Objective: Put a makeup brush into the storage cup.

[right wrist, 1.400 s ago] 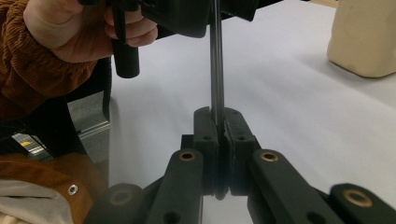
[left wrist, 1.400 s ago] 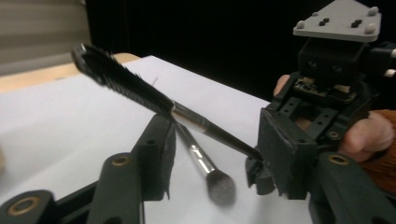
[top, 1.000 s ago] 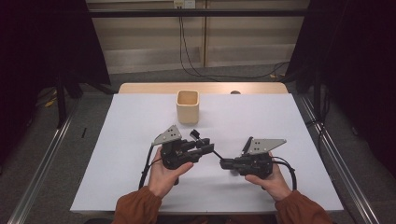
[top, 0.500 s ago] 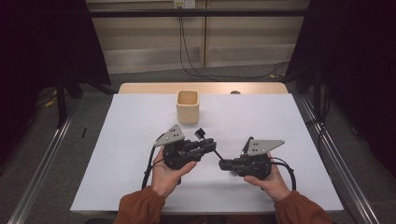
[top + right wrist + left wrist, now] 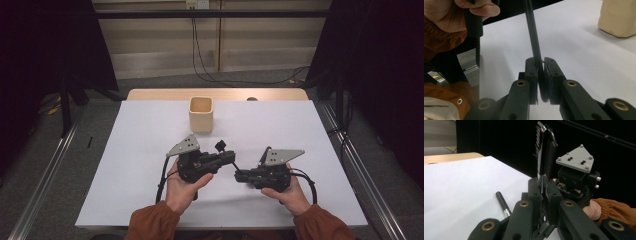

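At the front middle of the white table (image 5: 140,150), two hands hold the grippers tip to tip. My left gripper (image 5: 231,156) points right and is shut on a flat black ridged piece (image 5: 220,145). In the left gripper view this piece (image 5: 546,150) stands upright from the gripper (image 5: 543,182). My right gripper (image 5: 237,174) points left. In its own view this gripper (image 5: 541,61) is shut on the end of a thin black pen (image 5: 531,27). The pen (image 5: 502,202) has a silver band and runs out past the left jaws, low over the table.
A beige cup (image 5: 201,114) stands at the back centre of the table and also appears in the right gripper view (image 5: 619,17). A wooden strip (image 5: 215,94) borders the far edge. Metal rails (image 5: 45,175) run along both sides. The right gripper's grey plate (image 5: 575,158) sits close beside the left jaws.
My left gripper has shifted slightly to the right, nearer the right gripper, and the ridged piece has moved with it. The right gripper has barely moved.
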{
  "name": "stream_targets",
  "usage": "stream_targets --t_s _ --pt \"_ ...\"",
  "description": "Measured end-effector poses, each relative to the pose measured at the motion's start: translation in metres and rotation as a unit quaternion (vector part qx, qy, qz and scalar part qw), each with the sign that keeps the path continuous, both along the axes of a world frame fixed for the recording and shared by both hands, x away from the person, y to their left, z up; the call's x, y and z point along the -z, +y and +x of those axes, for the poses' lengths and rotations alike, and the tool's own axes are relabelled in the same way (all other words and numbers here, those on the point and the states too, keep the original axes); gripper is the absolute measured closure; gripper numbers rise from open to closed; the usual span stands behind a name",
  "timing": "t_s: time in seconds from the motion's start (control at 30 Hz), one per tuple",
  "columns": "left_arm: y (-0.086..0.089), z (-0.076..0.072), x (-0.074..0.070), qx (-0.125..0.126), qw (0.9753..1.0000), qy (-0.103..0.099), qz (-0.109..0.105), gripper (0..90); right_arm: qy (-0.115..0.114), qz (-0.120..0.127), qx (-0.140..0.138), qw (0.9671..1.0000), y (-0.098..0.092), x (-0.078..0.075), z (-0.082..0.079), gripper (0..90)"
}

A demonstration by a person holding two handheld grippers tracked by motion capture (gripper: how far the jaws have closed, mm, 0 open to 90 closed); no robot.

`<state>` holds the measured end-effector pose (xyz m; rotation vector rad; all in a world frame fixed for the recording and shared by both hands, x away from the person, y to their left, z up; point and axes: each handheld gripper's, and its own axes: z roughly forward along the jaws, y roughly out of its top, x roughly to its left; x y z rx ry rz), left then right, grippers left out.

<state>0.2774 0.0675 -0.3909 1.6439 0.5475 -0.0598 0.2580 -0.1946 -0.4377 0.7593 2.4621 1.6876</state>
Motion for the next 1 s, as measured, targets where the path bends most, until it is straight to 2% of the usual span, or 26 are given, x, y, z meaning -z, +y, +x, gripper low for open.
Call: stream_targets --t_s 0.2,0.33,0.53,0.67,0.77,0.83,1.0 --pt "-0.001 -0.002 0.0 -0.002 0.9998 -0.013 0.014 85.6 0.001 -0.002 0.001 1.0 0.0 0.0 0.0 74.8" --pt "-0.001 -0.002 0.0 -0.003 0.9994 -0.023 0.024 85.7 0.007 0.0 0.012 0.9999 0.0 0.0 0.001 62.3" --pt "0.0 -0.001 0.001 -0.006 0.999 -0.026 0.035 85.6 0.006 -0.001 0.021 0.9998 -0.002 -0.001 0.001 50.8" --pt "0.003 0.002 0.001 -0.01 0.9992 -0.015 0.035 85.6 0.02 0.001 0.031 0.9993 -0.003 -0.002 0.002 36.7" --pt "0.006 0.004 0.001 -0.016 0.9991 -0.009 0.038 85.6 0.014 0.004 0.043 0.999 -0.004 -0.004 0.001 27.0" --pt "0.007 0.004 0.0 -0.017 0.9991 -0.007 0.038 85.6 0.012 0.005 0.049 0.9987 -0.006 -0.005 0.0 23.5" --pt "0.009 0.004 -0.001 -0.017 0.9991 -0.006 0.038 85.6 0.013 0.005 0.078 0.9969 -0.01 -0.006 0.001 3.4"
